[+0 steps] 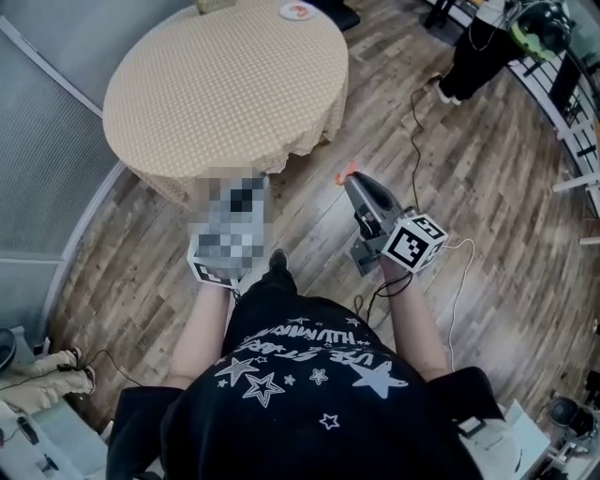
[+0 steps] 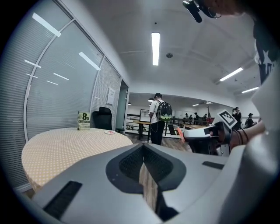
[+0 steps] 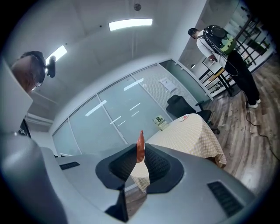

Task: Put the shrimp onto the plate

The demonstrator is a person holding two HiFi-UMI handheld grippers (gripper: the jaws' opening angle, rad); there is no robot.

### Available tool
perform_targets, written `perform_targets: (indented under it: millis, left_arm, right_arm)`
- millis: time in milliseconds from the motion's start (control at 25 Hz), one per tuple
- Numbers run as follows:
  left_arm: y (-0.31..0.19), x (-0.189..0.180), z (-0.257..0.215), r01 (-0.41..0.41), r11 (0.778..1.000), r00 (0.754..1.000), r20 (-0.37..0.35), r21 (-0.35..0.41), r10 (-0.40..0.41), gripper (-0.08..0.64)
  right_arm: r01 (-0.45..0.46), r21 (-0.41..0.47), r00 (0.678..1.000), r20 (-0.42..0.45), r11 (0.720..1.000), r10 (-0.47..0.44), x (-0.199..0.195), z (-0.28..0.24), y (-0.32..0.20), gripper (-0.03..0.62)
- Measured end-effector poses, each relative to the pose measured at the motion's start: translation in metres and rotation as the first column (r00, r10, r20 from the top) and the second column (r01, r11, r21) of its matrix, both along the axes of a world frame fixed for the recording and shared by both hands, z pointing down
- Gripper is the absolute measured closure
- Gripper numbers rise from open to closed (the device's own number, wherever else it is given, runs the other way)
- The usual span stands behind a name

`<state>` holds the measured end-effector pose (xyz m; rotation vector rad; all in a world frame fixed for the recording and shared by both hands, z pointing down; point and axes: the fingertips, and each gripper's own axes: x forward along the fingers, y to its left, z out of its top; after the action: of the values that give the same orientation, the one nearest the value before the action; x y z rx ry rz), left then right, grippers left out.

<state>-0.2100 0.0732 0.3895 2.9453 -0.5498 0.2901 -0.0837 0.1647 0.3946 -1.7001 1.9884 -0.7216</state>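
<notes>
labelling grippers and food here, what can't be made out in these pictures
Left gripper: blurred over in the head view.
Plate: too small in every view to tell what is on it.
Shrimp: mostly hidden between the right gripper jaws; only a thin sliver shows.

shirt [image 1: 309, 394]: black, white stars (print unreadable) | right tongs [image 1: 349, 180]: grey, probably plastic

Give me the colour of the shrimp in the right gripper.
Orange-red. The shrimp is clamped in the right gripper; it shows clearest in the right gripper view.
</notes>
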Motion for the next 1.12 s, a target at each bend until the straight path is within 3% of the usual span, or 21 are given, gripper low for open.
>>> perform_targets:
  millis: [720, 1120]
  left_arm:
    - [-0.129, 0.032, 0.014, -0.063, 0.997, 0.998, -0.015, -0.055, 0.062, 0.552]
    - [-0.166, 0.043, 0.026, -0.103, 0.993, 0.995, 0.013, -0.057, 0.104, 0.552]
  right_arm:
    - [-0.070, -0.063, 0.997, -0.012, 0.996, 0.070, 0.025, 0.007, -0.120, 0.528]
    - [-0.081, -0.100, 0.997, -0.005, 0.992, 0.080, 0.026, 0.017, -0.156, 0.527]
